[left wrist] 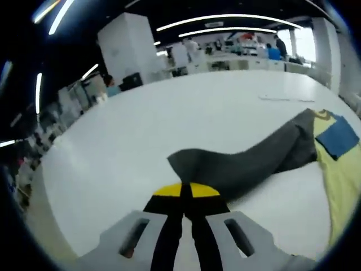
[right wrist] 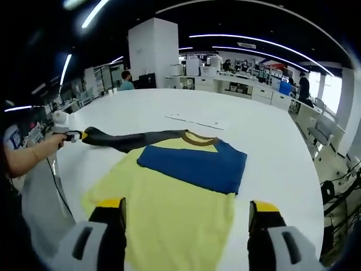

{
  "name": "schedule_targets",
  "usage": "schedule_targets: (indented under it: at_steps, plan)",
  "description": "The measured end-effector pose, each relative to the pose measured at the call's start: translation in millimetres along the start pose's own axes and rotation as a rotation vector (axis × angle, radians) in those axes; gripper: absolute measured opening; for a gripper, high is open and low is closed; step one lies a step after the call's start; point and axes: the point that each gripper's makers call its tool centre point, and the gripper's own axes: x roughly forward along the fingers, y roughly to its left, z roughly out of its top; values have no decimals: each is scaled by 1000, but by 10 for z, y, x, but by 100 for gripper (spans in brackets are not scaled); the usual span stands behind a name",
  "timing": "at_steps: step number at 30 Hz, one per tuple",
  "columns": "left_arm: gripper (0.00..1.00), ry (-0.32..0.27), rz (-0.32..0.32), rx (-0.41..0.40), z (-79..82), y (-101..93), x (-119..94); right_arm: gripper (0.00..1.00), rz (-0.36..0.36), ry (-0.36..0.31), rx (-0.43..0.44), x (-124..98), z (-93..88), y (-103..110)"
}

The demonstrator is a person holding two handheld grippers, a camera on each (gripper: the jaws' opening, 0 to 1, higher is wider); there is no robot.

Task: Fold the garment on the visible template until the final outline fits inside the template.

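Garment (left wrist: pixel 265 155) first, as the left gripper view has it: a yellow shirt with long dark grey sleeves lies on the white tabletop (left wrist: pixel 169 113), and one grey sleeve is drawn out long toward the camera. The left gripper (left wrist: pixel 186 195) has its jaws together, clamped on the cuff end of that sleeve, which looks meant to keep it taut and free of the tabletop for swinging across the body. At the right edge a strip of the yellow body and a blue patch show.

From the right gripper view the garment (right wrist: pixel 175 209) lies flat in the middle of the tabletop (right wrist: pixel 271 130), collar at the far side, hem near. A blue panel (right wrist: pixel 194 164) lies across its chest; I judge it the other sleeve side already folded over, though I cannot be sure. The right gripper (right wrist: pixel 187 217) hovers over the near hem, jaws wide apart and holding nothing, probably waiting. Far left, the left gripper (right wrist: pixel 70 134) holds the stretched sleeve in a person's hand (right wrist: pixel 53 141).
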Motion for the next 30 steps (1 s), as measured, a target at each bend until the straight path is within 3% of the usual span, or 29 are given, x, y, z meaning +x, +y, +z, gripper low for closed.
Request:
schedule_targets:
  at_steps: [3,11,20,30]
  plan:
    - [0,2,1,14,24,4,58,90,-5,8,3,3,-20,-8]
    - [0,27,13,-49,-16,102,230,91,-25,34,12,44,-78,-67]
    - [0,41,25,-44,-14,131,458,91,-11,28,30,70,-52,-63]
    - [0,103,44,-80,-141,133,497,92,-7,20,50,48,-34,-69]
